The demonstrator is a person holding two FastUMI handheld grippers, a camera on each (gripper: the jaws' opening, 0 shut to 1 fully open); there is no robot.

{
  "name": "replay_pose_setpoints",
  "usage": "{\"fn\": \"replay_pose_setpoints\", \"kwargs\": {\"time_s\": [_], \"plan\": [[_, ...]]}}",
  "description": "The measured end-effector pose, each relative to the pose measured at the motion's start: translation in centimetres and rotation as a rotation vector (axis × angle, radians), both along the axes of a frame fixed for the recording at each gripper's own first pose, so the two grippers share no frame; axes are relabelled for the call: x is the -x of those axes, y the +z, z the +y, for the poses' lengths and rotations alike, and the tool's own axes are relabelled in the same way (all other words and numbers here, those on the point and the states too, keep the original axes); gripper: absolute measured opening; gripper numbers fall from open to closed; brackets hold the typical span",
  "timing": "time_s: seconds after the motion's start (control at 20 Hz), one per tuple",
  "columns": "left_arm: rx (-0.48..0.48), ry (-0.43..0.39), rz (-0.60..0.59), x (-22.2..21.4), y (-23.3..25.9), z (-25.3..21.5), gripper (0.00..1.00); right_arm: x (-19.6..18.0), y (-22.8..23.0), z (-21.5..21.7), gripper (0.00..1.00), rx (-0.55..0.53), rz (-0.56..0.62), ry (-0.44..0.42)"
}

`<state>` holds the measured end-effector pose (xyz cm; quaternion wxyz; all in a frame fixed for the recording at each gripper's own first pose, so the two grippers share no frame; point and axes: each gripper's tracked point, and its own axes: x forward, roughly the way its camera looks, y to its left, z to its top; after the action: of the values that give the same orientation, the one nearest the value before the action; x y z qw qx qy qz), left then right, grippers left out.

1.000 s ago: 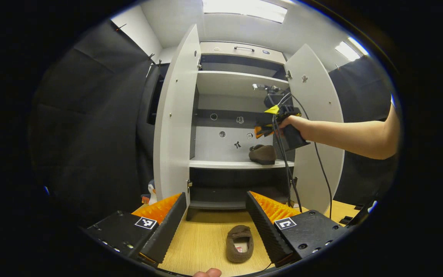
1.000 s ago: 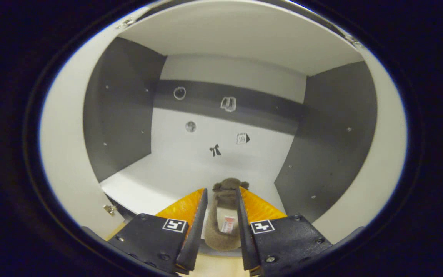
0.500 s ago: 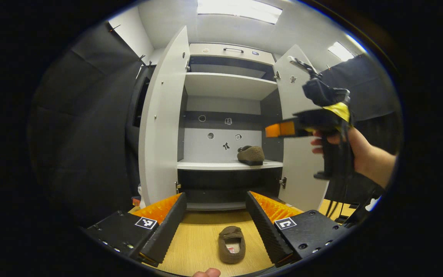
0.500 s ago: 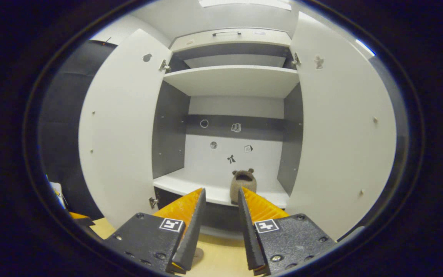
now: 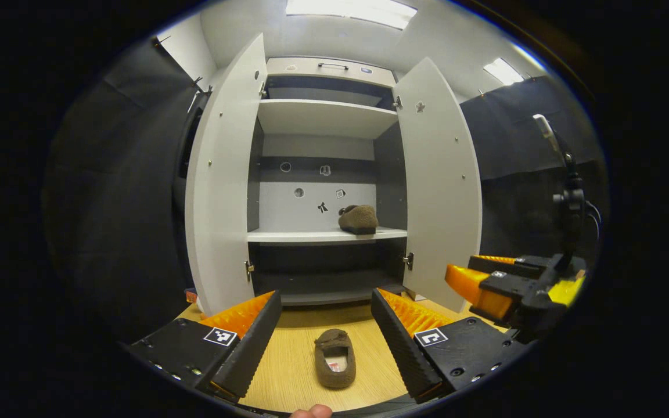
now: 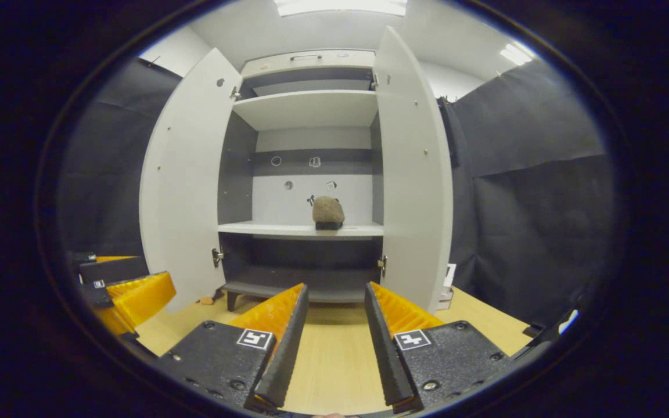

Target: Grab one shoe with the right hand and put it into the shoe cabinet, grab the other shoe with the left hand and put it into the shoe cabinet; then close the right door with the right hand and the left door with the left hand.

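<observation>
Standing open at the back of a pale wooden counter (image 5: 288,371) is a white shoe cabinet (image 5: 323,116), both of its doors swung wide — the left door (image 5: 218,186) and the right door (image 5: 442,186) frame a dark-sided interior with several shelves. One brown shoe on the shelf (image 5: 359,219) sits toward the right side of the middle shelf (image 5: 294,235), near small stickers on the white back panel; in the right gripper view the same shoe (image 6: 328,212) appears end-on at the middle of that shelf. A second brown shoe on the counter (image 5: 334,366) lies flat in front of the cabinet, its opening facing up and its toe pointing toward the cabinet. The left hand-held gripper (image 5: 326,342) hovers low over the counter with its two fingers spread wide apart, holding nothing — the shoe on the counter lies in the gap between them, untouched by either finger. The right hand-held gripper (image 6: 326,342) is also spread open and empty, with bare counter between its fingers, and it points at the cabinet's lower section. In the left gripper view the right hand-held gripper (image 5: 474,284) shows at the right edge, low, beside the right door. In the right gripper view the left hand-held gripper (image 6: 131,296) shows at the left edge, near the foot of the left door.
</observation>
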<state>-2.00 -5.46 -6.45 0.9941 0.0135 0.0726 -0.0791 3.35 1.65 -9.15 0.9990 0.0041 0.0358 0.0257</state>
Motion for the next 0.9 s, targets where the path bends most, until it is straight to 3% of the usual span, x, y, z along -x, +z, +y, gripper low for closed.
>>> {"fn": "replay_pose_setpoints", "kwargs": {"time_s": [0.15,0.35,0.6,0.9], "plan": [[0.02,-0.036,0.095,-0.4,-2.8,-1.1,0.95,1.4,-1.2,-0.8,0.69,0.028,0.031,-0.013],[0.071,-0.034,0.303,-2.9,-8.7,-0.9,0.95,2.8,-0.1,-1.3,0.69,0.063,0.027,-0.014],[0.081,0.041,0.492,-5.9,-16.7,0.7,0.95,5.0,2.2,-2.0,0.69,0.072,-0.01,-0.016],[0.1,0.116,0.697,-5.8,-25.7,2.0,0.96,5.0,1.6,-3.2,0.69,0.066,0.031,-0.041]]}}
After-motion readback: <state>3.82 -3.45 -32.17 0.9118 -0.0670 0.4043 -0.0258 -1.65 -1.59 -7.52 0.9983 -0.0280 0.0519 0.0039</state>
